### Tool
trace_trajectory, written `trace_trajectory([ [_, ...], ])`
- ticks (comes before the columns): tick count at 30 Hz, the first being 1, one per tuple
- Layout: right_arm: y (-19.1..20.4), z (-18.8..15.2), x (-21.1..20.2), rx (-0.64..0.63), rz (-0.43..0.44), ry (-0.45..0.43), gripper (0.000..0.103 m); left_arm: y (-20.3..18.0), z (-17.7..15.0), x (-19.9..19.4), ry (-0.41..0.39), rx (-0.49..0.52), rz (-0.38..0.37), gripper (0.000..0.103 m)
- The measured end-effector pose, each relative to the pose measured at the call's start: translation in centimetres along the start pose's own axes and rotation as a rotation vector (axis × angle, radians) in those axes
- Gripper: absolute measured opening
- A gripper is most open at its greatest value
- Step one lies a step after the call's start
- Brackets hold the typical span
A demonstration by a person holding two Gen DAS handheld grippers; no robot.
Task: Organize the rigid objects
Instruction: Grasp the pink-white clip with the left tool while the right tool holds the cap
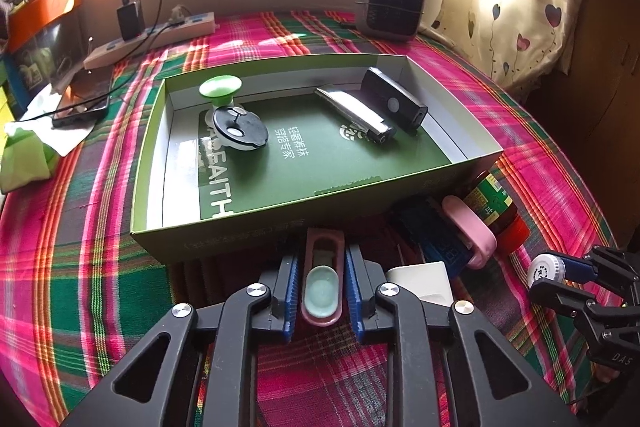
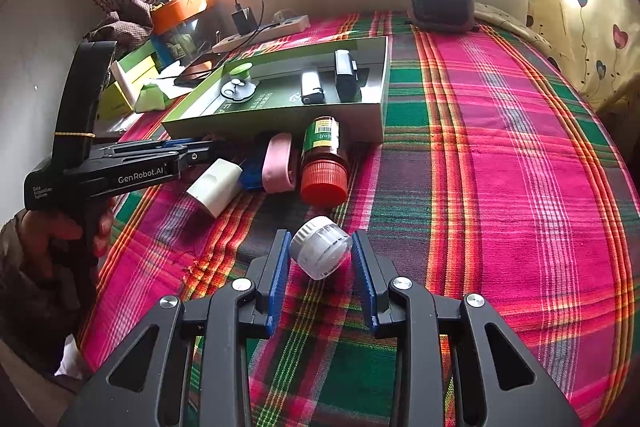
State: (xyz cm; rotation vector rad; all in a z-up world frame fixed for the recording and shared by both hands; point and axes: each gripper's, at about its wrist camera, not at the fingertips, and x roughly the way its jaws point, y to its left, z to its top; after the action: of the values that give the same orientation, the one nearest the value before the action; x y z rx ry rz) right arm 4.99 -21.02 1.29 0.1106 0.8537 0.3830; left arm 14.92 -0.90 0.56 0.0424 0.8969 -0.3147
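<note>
My left gripper (image 1: 322,259) is shut on a pink oblong case with a teal inset (image 1: 321,291), just in front of the green cardboard box (image 1: 240,231). Inside the box lie a green suction cup (image 1: 220,89), a black round gadget (image 1: 240,129), a silver lighter (image 1: 354,115) and a black device (image 1: 396,99). My right gripper (image 2: 320,247) is shut on a small white capped bottle (image 2: 320,251), near the cloth. In front of the box lie a brown bottle with a red cap (image 2: 324,163), a second pink case (image 2: 278,163), a blue item (image 2: 252,177) and a white block (image 2: 216,187).
A plaid cloth (image 2: 500,147) covers the surface, with wide room on its right side. At the back stand a grey heater (image 1: 390,1), a power strip with a charger (image 1: 152,39) and a phone (image 1: 80,103). A person's hand (image 2: 60,227) holds the left gripper's handle.
</note>
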Motion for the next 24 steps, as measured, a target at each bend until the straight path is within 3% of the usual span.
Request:
trace_trajectory([
  [16,-0.1,0.2,-0.7,-0.003,-0.002,-0.016,0.032,0.1,-0.3,-0.6,0.007,-0.024,0.001,0.017],
  [24,0.6,1.7,-1.4,-0.025,0.001,-0.043,0.032,0.2,0.3,-2.7,-0.029,-0.034,-0.005,0.017],
])
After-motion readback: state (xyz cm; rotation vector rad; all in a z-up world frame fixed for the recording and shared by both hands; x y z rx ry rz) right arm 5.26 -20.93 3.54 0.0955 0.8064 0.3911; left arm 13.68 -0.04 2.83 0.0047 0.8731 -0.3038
